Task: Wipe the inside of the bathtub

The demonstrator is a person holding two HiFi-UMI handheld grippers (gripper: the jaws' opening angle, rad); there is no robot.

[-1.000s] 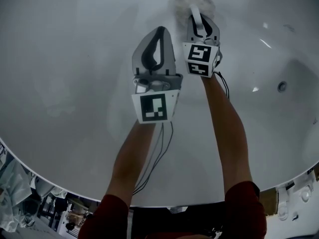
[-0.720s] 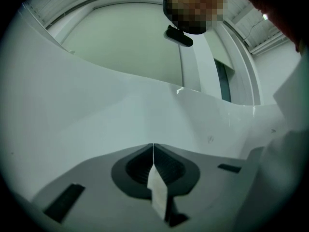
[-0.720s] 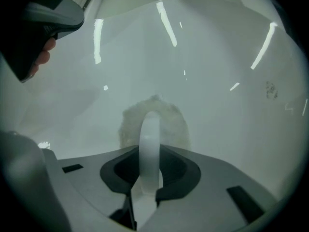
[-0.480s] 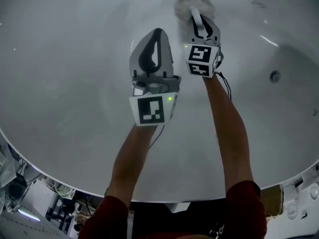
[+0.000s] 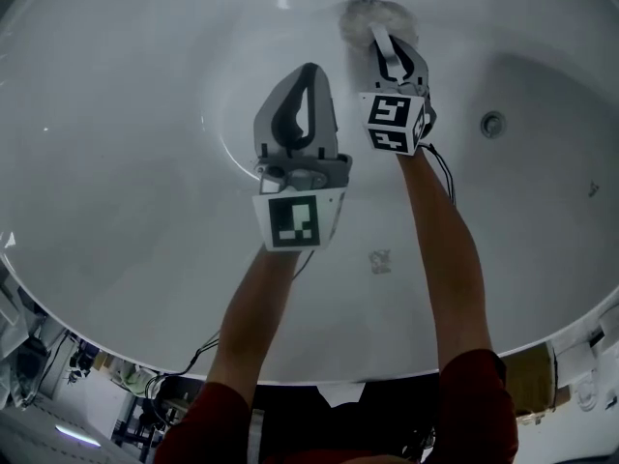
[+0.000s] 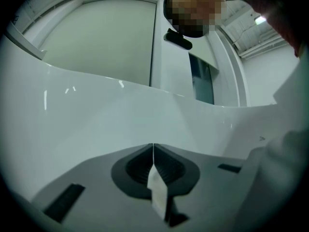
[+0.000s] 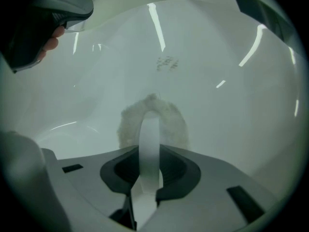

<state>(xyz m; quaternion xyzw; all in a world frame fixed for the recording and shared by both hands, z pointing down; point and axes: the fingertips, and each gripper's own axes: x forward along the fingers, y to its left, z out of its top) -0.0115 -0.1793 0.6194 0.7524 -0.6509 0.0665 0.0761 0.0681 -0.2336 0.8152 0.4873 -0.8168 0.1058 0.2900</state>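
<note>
1. Reaching down from red sleeves [image 5: 471, 394], two bare forearms run into the white bathtub [image 5: 126, 143]
2. A small pale speck [image 5: 379, 261] lies on the tub surface between the forearms
3. The left gripper [image 5: 309, 68] is held over the tub floor, jaws pressed together with nothing between them
4. Just beside it and further in, the right gripper [image 5: 380, 31] is clamped on the white strap [image 7: 148, 129] of a fluffy round pad [image 5: 362, 12]
5. The pad lies flat against the tub's inner wall
6. A round metal fitting [image 5: 493, 122] sits in the wall well to the right
</note>
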